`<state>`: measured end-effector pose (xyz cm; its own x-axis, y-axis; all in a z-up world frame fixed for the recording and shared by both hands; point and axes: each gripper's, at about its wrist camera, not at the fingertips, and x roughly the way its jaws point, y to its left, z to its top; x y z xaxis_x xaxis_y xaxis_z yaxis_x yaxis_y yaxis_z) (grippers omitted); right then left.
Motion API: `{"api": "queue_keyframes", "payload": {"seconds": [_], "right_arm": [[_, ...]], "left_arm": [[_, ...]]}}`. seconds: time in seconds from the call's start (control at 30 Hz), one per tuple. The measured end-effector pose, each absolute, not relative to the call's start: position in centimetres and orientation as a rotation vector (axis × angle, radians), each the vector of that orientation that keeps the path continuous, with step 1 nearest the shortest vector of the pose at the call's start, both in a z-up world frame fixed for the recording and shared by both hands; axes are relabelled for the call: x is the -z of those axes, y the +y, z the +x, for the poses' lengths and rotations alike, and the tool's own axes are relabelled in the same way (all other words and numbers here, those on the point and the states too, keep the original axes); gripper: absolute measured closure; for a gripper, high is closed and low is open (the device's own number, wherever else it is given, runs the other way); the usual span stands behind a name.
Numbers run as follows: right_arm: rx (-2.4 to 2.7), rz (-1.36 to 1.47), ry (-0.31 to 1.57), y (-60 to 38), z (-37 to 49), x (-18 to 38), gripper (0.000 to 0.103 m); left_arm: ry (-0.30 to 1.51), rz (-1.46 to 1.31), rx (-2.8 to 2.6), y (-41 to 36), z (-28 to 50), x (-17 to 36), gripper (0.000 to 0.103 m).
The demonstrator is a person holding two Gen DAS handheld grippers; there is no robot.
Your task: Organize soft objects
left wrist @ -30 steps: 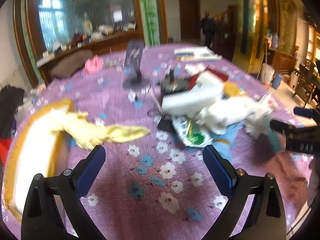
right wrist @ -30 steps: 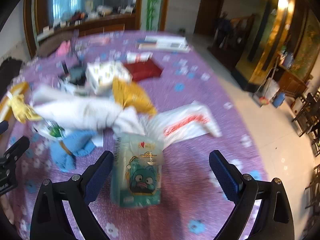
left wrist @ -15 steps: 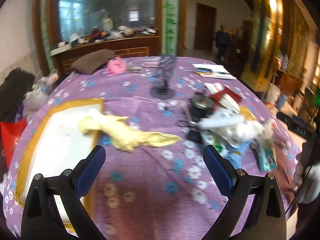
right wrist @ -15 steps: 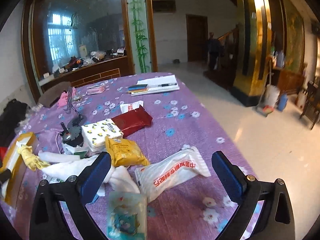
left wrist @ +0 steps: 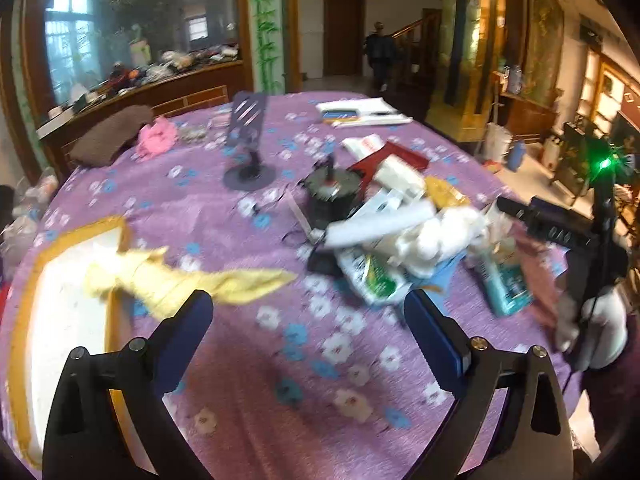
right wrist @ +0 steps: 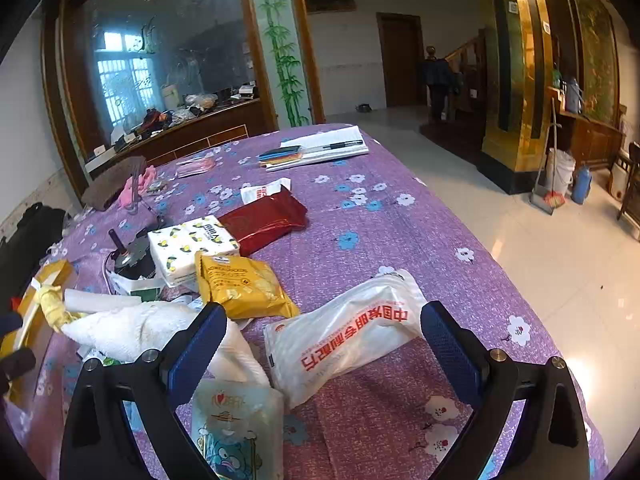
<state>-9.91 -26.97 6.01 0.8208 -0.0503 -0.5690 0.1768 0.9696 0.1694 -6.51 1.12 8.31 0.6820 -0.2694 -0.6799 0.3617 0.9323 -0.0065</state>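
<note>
Right wrist view: my right tongs [right wrist: 320,342] are wide open and hold nothing. The white soft bag [right wrist: 344,336] lies right between the fingers, so I should go down slowly and squeeze its middle. My left tongs [left wrist: 306,322] are wide open and empty too. The yellow cloth [left wrist: 192,284] lies just ahead, half on the tray [left wrist: 24,320].

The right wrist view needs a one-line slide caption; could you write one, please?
Open right claw above a white plastic packet on the purple floral tablecloth, beside a yellow snack bag.
</note>
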Motion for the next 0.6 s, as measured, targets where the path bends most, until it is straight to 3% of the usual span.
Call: {"api": "queue_keyframes", "payload": {"seconds": [0.23, 0.3, 0.6], "right_arm": [[0.137, 0.229, 0.615, -26.8, -9.1, -5.5, 0.004], [0.143, 0.243, 0.620, -27.1, -9.0, -5.4, 0.004], [0.135, 0.262, 0.656, -27.2, -8.3, -4.9, 0.004]], "left_arm": [[0.696, 0.295, 0.454, -2.6, -4.0, -8.8, 0.007], [0.730, 0.301, 0.463, -2.1, -3.7, -8.7, 0.023], [0.894, 0.008, 0.314, 7.1, -3.0, -6.8, 0.023]]}}
